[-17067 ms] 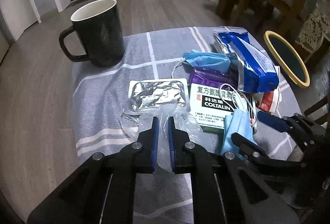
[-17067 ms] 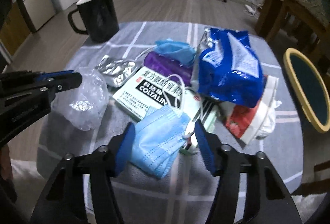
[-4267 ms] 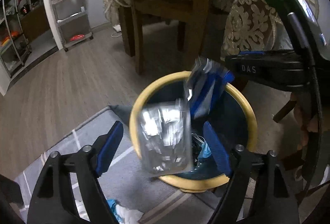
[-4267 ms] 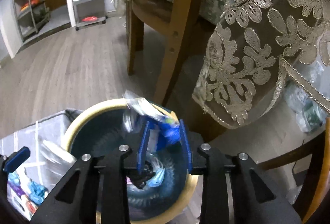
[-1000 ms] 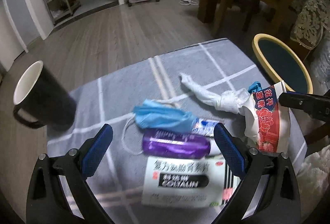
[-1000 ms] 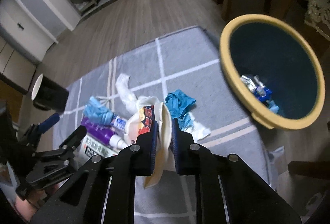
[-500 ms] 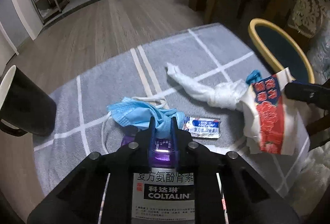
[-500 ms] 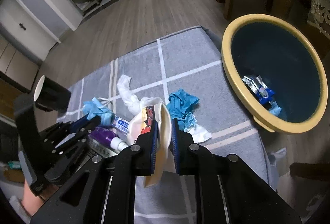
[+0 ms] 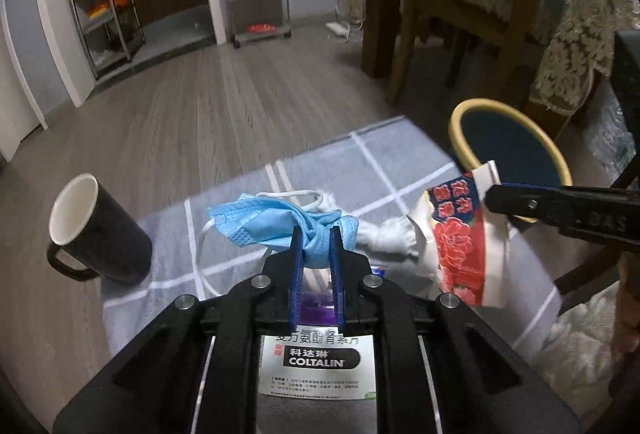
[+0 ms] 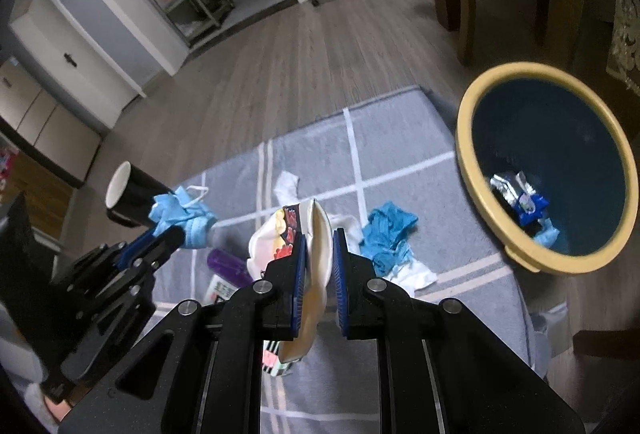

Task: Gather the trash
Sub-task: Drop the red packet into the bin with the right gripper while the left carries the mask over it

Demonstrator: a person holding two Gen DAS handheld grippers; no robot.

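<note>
Pinching a crumpled blue face mask (image 9: 276, 222) between narrow blue pads, the left gripper (image 9: 316, 234) holds it above the grey checked cloth (image 9: 400, 170). Its jaws have just closed on it. Beside it, the right gripper (image 10: 319, 234) clamps a white wrapper with red flowers (image 10: 316, 246). Nearby, a yellow-rimmed dark bin (image 10: 480, 202) contains foil and blue packets.

The far half of the grey cloth with white grid lines (image 10: 400, 138) lies bare, giving open passage toward the round yellow-rimmed dark bin (image 10: 472, 170) at its right edge. A crumpled teal rag (image 10: 390, 234) sits near that path. The black mug with white inside (image 9: 96, 234) blocks the left edge. Dark wooden chair legs (image 9: 404, 46) crowd the floor beyond the bin.
</note>
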